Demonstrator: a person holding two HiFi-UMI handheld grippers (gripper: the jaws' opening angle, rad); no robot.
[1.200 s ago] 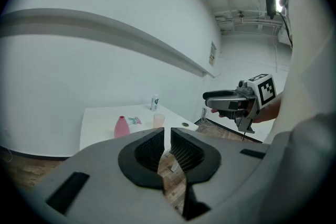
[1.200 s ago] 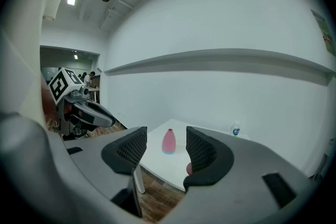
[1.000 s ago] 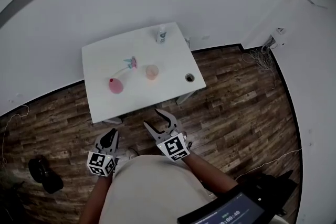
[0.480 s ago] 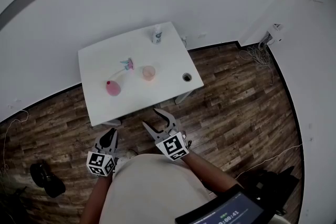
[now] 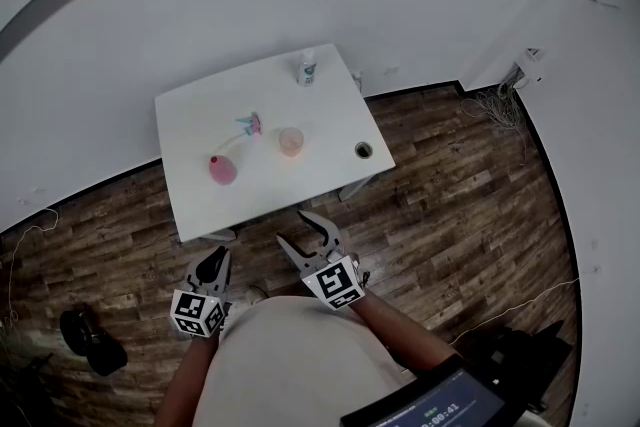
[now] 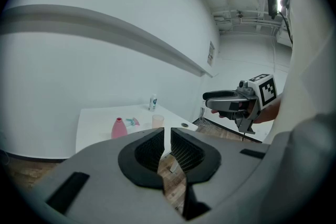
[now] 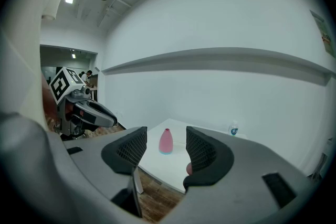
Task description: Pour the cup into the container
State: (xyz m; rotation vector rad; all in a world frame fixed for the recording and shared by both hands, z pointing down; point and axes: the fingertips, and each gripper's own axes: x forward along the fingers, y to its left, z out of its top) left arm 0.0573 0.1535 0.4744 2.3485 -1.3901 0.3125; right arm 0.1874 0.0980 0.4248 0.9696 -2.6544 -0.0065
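Your left gripper (image 6: 167, 136) is clenched on nothing; your right gripper (image 5: 300, 233) gapes, empty. Both hang short of the white desk's (image 5: 200, 115) near edge. The translucent peach cup (image 5: 291, 141) stands mid-desk, and the pink tapered container (image 5: 222, 169) stands nearer the near-left corner. Its narrow neck will likely spill a hurried pour.

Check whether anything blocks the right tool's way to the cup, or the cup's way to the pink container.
Nothing visible does. The right tool hangs open over the floor, short of the table; bare tabletop leads to the cup. Cup to pink container is bare; the teal-and-pink item lies farther back.
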